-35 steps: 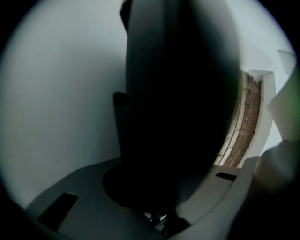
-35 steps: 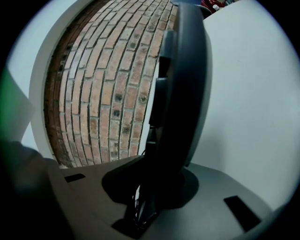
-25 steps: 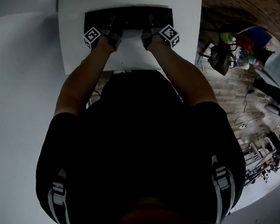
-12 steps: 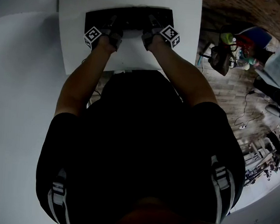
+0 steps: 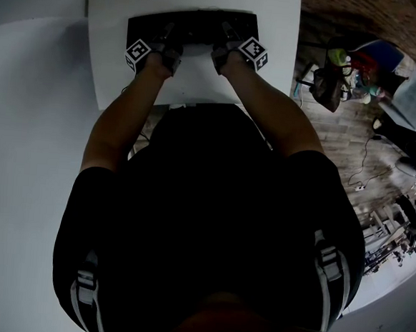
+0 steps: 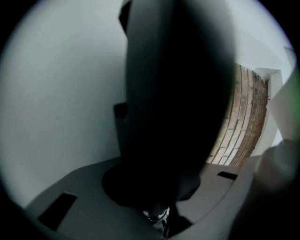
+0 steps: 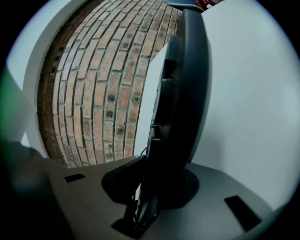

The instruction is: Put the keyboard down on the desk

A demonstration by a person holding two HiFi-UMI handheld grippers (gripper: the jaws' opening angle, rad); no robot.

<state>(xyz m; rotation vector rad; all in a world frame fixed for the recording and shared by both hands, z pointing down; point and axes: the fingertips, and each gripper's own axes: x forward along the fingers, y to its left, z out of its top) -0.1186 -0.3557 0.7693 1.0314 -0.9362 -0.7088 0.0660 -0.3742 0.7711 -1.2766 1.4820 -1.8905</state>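
Overhead, the flat, black, rectangular keyboard (image 5: 194,26) lies on the smooth white desk (image 5: 200,82), its long axis running left to right. Left gripper view: the left gripper (image 6: 159,208) has just been easing its jaws narrowly apart, the dark slab between them. Right gripper view: the right gripper (image 7: 145,206) clamps its thin edge, with a rough brick wall (image 7: 93,84) beyond.

Bare desk (image 5: 113,54) around keyboard (image 5: 194,26)

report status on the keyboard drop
Left gripper jaws just opening, keyboard between them. Right gripper shut on it. Keyboard looks down on the desk. Nothing in the way.
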